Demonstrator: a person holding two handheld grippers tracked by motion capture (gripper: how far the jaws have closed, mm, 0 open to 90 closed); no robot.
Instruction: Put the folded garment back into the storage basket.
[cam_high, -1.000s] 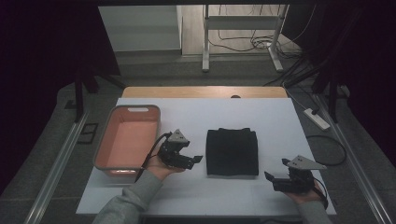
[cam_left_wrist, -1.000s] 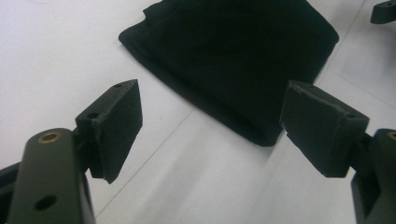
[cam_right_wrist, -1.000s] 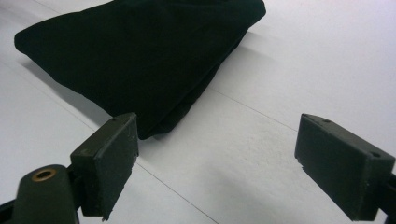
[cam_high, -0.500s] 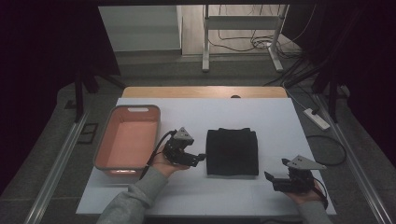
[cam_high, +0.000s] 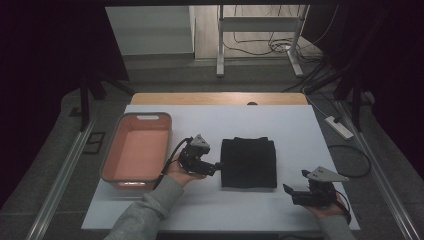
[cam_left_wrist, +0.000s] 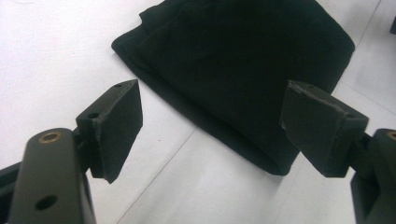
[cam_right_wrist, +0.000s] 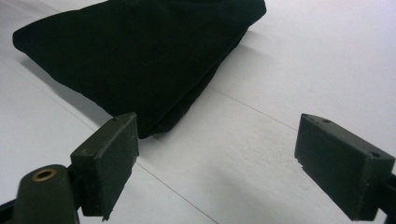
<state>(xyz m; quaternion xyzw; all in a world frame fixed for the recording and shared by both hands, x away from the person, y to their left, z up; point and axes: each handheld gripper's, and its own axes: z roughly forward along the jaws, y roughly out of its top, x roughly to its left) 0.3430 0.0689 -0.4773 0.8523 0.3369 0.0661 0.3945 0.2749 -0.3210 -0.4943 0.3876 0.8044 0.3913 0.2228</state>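
Folded black cloth (cam_high: 249, 162), squarish, lies flat at centre of the white worktop (cam_high: 300, 130), a bit toward the near edge. Left gripper (cam_high: 216, 166) sits just off the cloth's left edge, jaws wide apart w/ nothing between; in the left gripper view the cloth (cam_left_wrist: 243, 70) lies just ahead of the jaws, its folded edge running across the gap, not touching either pad. Right gripper (cam_high: 289, 190) is near the worktop's near-right corner, close to the cloth's near-right corner but apart from it, jaws also spread wide & empty; in the right gripper view the cloth (cam_right_wrist: 135, 56) lies ahead-left. Salmon-pink plastic tub (cam_high: 116, 164), rectangular, stands along the worktop's left edge, beside the left hand (cam_high: 183, 174).
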